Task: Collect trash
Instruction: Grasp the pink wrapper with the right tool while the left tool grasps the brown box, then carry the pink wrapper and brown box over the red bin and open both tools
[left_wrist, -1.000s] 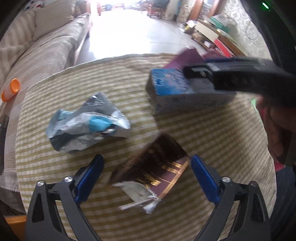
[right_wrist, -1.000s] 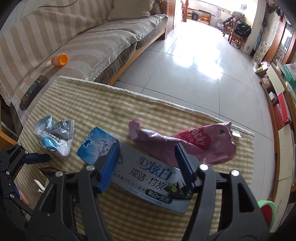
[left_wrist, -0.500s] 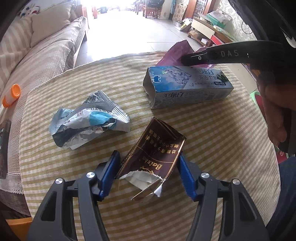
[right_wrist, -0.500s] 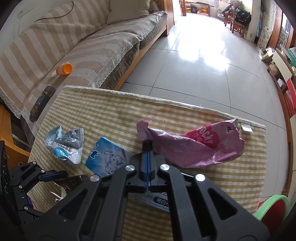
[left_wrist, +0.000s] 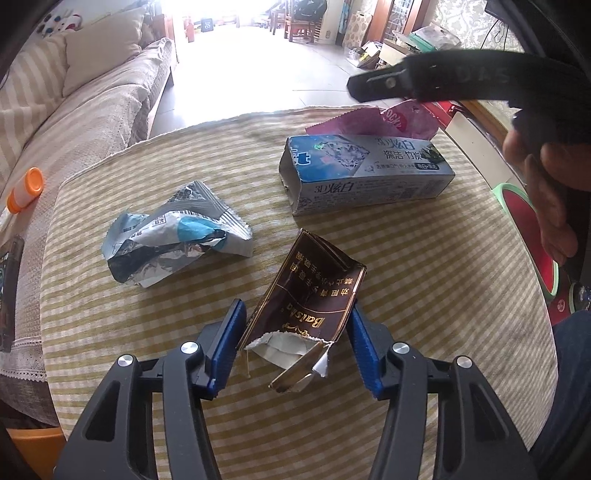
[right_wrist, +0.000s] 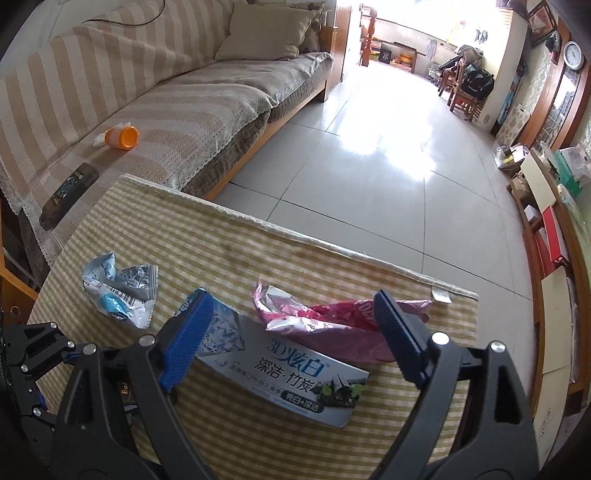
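Note:
A torn brown cigarette pack (left_wrist: 306, 299) lies on the striped table cloth (left_wrist: 424, 295) between the blue pads of my left gripper (left_wrist: 295, 343); the jaws are partly closed around it, and the pads sit beside it. A crumpled silver-blue wrapper (left_wrist: 173, 240) lies to its left. A blue-grey toothpaste box (left_wrist: 365, 177) and a pink snack bag (left_wrist: 391, 122) lie beyond. My right gripper (right_wrist: 291, 339) is open and empty, held above the toothpaste box (right_wrist: 280, 365) and the pink bag (right_wrist: 332, 325). The wrapper (right_wrist: 118, 291) shows at the left.
A striped sofa (right_wrist: 166, 85) stands beyond the table with an orange-capped bottle (right_wrist: 120, 137) and a dark phone (right_wrist: 68, 194) on it. A green-rimmed bin (left_wrist: 528, 218) stands on the floor at the right. Tiled floor (right_wrist: 369, 147) lies past the far table edge.
My left gripper narrowed around the cigarette pack. My right gripper shut, then opened wide again, and lifted above the toothpaste box, which stayed on the table.

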